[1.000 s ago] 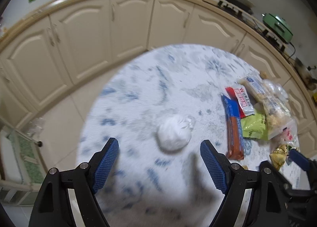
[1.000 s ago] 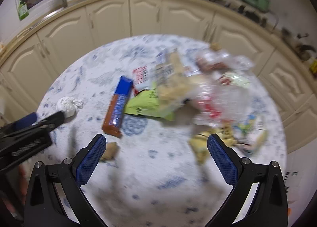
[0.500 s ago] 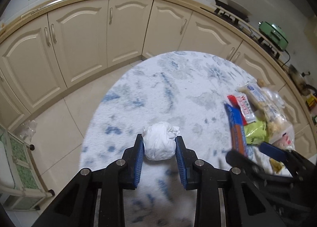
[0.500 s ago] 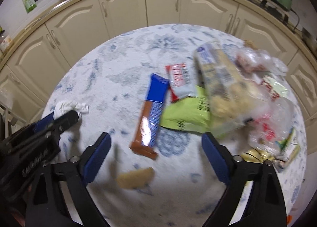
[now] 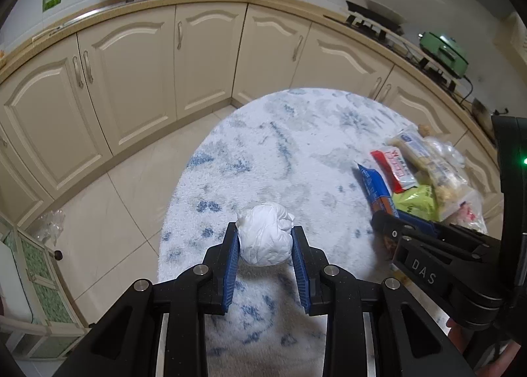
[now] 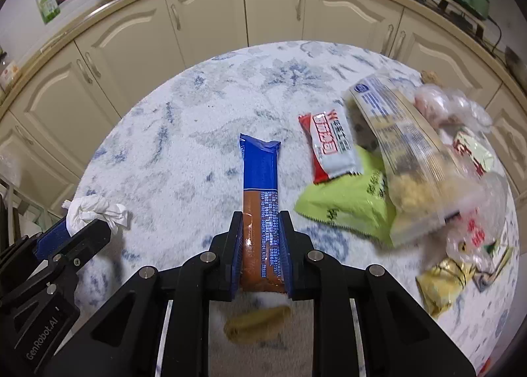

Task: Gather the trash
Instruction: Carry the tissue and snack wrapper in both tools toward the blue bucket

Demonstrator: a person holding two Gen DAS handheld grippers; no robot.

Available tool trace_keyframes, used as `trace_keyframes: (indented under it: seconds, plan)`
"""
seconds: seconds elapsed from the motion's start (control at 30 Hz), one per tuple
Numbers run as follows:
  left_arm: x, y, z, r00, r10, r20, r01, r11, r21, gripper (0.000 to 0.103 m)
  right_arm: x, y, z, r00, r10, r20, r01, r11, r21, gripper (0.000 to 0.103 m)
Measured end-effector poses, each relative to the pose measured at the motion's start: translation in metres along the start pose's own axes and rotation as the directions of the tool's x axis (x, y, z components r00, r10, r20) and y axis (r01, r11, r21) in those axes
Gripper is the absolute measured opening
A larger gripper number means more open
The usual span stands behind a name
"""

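Now, tissue ball (image 5: 265, 238) pinched in left gripper (image 5: 265, 256), wrapper (image 6: 262, 209) in right gripper (image 6: 262, 255)

left gripper (image 5: 265, 242) closed on tissue ball (image 5: 265, 234) | right gripper (image 6: 262, 238) closed on wrapper (image 6: 261, 209)

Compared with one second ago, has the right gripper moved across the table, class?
Yes. The right gripper has shifted left, from the yellow wrapper to the blue-brown snack bar; its jaws, just closing, now clamp that bar.
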State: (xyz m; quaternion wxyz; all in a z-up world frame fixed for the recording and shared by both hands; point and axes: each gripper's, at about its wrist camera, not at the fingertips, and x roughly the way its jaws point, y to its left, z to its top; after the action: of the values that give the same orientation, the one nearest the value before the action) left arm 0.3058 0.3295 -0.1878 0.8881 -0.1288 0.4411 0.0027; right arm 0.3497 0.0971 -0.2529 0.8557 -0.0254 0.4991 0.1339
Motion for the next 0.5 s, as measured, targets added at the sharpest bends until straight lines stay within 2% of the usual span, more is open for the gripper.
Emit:
trace_keyframes:
  seconds: [0.3,0.5]
  plan:
    - [-0.034,-0.012,-0.006,0.999,0.004,0.041,-0.005,1.000,0.016,0.027,-0.034,-0.003,-0.006,0.998,0.009,0.069,-0.010,1.000,0.010,0.020]
    - [-0.056,-0.032,-0.011,0.998,0.000,0.065,-0.002,0.999,0.039,0.027,-0.063,-0.018,-0.011,0.993,0.017,0.121,-0.021,0.999,0.030,0.020]
